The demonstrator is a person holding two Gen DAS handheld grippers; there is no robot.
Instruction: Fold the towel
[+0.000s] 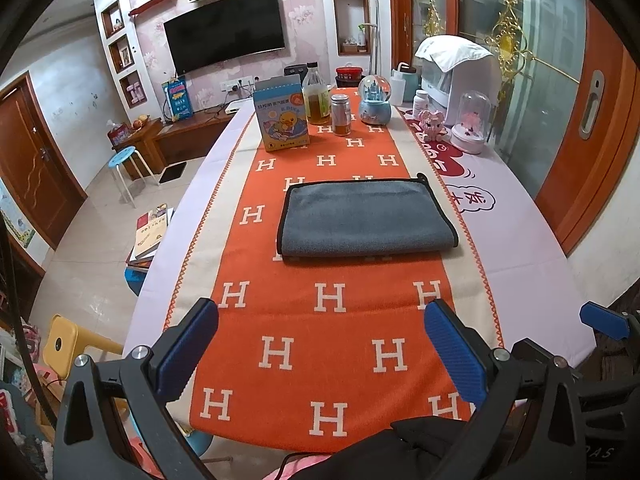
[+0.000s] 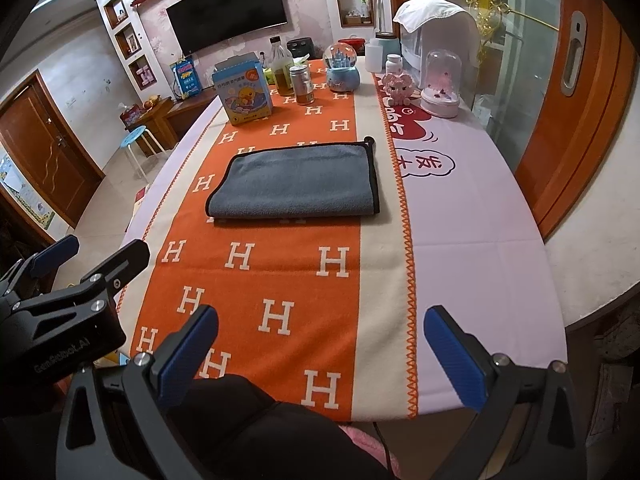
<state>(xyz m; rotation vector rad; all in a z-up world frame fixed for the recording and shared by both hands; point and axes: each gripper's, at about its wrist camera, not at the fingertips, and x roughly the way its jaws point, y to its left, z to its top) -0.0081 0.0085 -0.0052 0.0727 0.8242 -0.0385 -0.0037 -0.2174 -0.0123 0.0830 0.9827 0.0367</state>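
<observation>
One folded grey microfibre towel with black trim (image 1: 366, 218) lies mid-table on the orange H-patterned runner (image 1: 332, 344). The left gripper (image 1: 322, 344) and right gripper (image 2: 320, 354) hover above the near table edge, jaws apart and holding nothing.

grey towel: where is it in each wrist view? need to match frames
Left wrist: grey towel sits just right of centre, folded, on the orange H runner.
Right wrist: grey towel sits left of centre, upper half, on the same runner.
Shared landmark: the blue duck box stands beyond the towel's left end in both.
</observation>
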